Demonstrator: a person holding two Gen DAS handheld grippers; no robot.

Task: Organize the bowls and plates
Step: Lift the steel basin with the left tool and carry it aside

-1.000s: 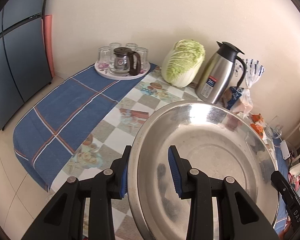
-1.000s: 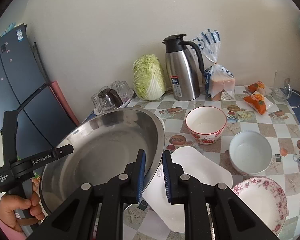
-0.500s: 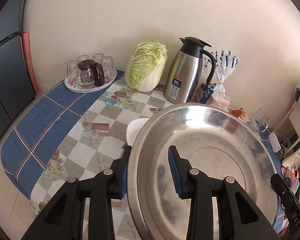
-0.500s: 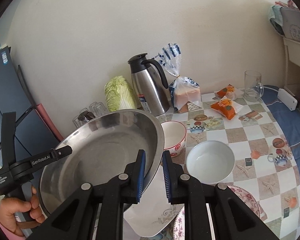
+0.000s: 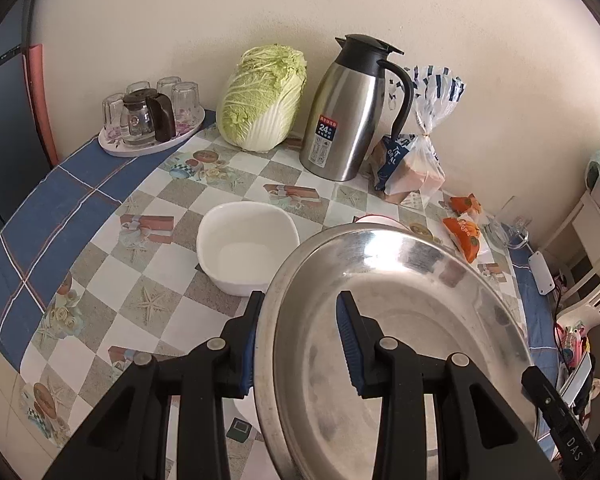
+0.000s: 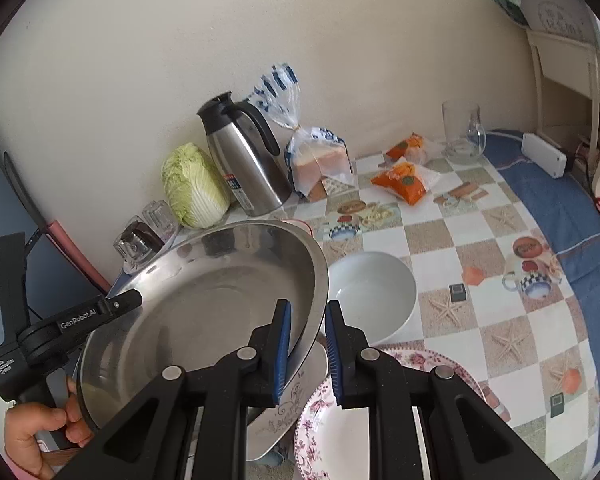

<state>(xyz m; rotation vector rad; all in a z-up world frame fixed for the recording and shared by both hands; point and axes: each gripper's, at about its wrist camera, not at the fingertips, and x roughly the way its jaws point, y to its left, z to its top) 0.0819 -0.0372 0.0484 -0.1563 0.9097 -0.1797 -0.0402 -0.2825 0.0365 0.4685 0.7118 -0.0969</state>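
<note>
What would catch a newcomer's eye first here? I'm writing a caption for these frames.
The big steel basin fills the foreground, carried above the table with the left gripper and right gripper each clamped on opposite sides of its rim. Behind it, against the wall, stand a pale green cabbage and a steel thermos jug, side by side.

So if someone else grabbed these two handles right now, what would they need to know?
Left gripper: shut on the near rim of the big steel basin.
Right gripper: shut on the basin's opposite rim, so both carry it, tilted, above the table.
On the table: square white dish, round white bowl, floral plate, and a white patterned plate under the basin.
Done: basin lifted.
Left: set it down and stack the other dishes.
</note>
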